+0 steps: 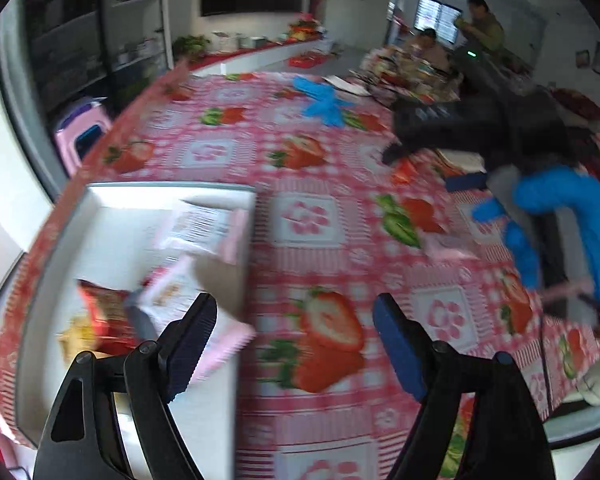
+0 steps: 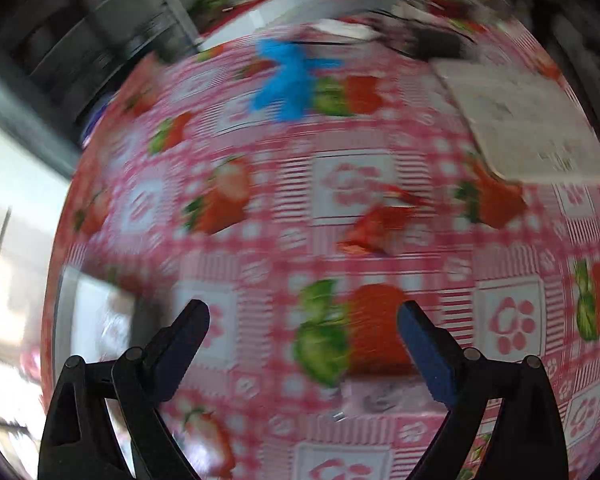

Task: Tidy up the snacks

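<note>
A white box [image 1: 220,196] stands at the table's left edge, holding pink-and-white snack packets [image 1: 204,228] and a red snack bag [image 1: 104,312]. My left gripper [image 1: 296,320] is open and empty, just right of the box's near corner. A pink packet [image 1: 448,248] and a small red packet [image 1: 404,172] lie loose on the tablecloth. The right gripper [image 1: 392,152], held by a blue-gloved hand, hovers above the red packet. In the blurred right wrist view, my right gripper [image 2: 304,316] is open and empty; the red packet [image 2: 376,224] lies ahead, a pale pink packet [image 2: 380,396] lies below it, and the box [image 2: 96,312] shows at left.
A strawberry-print tablecloth [image 1: 312,216] covers the table. Blue gloves [image 1: 324,100] lie at the far side. A flat white card or box [image 2: 528,128] lies at the right. Piled goods and two people [image 1: 432,44] are beyond the table. A pink stool [image 1: 80,132] stands at left.
</note>
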`<state>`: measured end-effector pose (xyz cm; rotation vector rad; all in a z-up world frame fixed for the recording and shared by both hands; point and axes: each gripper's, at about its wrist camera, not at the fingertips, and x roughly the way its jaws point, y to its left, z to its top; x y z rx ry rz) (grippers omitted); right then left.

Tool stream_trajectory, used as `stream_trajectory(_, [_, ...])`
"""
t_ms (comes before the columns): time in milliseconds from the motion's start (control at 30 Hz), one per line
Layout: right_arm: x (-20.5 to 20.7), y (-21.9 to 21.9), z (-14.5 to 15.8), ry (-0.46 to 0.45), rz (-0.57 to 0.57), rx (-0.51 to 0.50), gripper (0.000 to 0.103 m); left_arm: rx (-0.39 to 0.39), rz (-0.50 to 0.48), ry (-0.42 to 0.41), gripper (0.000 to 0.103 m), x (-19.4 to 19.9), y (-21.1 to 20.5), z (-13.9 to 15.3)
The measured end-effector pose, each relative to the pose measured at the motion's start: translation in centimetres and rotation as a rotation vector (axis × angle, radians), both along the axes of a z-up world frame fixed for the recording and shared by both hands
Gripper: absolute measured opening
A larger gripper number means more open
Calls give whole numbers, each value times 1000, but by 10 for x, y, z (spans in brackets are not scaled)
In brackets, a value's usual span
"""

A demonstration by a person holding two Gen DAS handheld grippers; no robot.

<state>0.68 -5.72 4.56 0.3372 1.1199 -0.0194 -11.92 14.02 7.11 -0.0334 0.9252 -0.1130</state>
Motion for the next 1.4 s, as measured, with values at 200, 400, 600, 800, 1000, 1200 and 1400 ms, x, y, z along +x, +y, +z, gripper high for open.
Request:
stream_trajectory(200, [26,-47,-30,35,-114,76,92,53,-86,54,83,-1,-29,-22])
stream_trajectory(400, [43,-33,-32,7,-54,-43,27,69,-70,92,83,5,-26,-29])
stream_trajectory(600, [18,-48,-33,31,1,-38,26,61,-58,107,83,9,-26,-29])
stream_trajectory(800, [-59,-51,-38,72,58,-1,26,31,-41,136,83,10,-28,-33])
stream_trajectory(1000, [-113,-55,-37,46,63,109,26,-56,-16,191,83,12,-31,-33])
stream_trajectory(1200, [-152,-78,-38,8,46,-20,26,-94,-108,195,83,25,-74,-32])
stream_trajectory(1400, [-176,-101,-47,-33,44,63,38,81,-185,126,84,35,-121,-53])
